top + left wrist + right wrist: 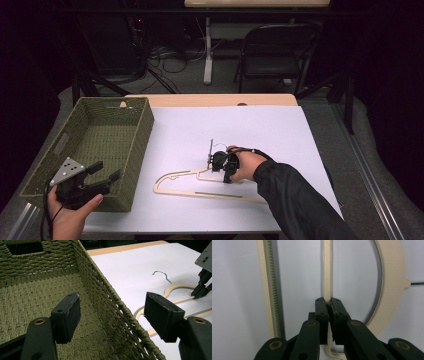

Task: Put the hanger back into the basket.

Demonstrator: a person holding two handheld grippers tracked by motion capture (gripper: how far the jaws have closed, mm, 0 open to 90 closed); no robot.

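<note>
high view: a cream hanger (pixel 200 187) is lying flat on the white surface (pixel 270 130), just right of a green woven basket (pixel 137 132). the right tool (pixel 226 167) is bearing down on the hanger near its neck, below the metal hook (pixel 210 146). the left tool (pixel 102 176) is hovering over the basket's near corner, holding nothing.

left gripper view: the left tool (pixel 112 315) is standing wide open, its jaws straddling the basket's rim (pixel 117 305) without touching it. the basket floor is lying bare. the hanger (pixel 175 288) is resting on the surface beyond, with the right tool (pixel 200 291) on it.

right gripper view: the right tool (pixel 329 308) is closing almost fully on a thin inner bar (pixel 327 270) of the hanger, the jaws pinching it from both sides. the ribbed bar (pixel 269 285) is running alongside, untouched.

progress, as a judgement: the grasp appears made or nearly made; lifting the hanger and carrying it into the basket are still left to do.
</note>
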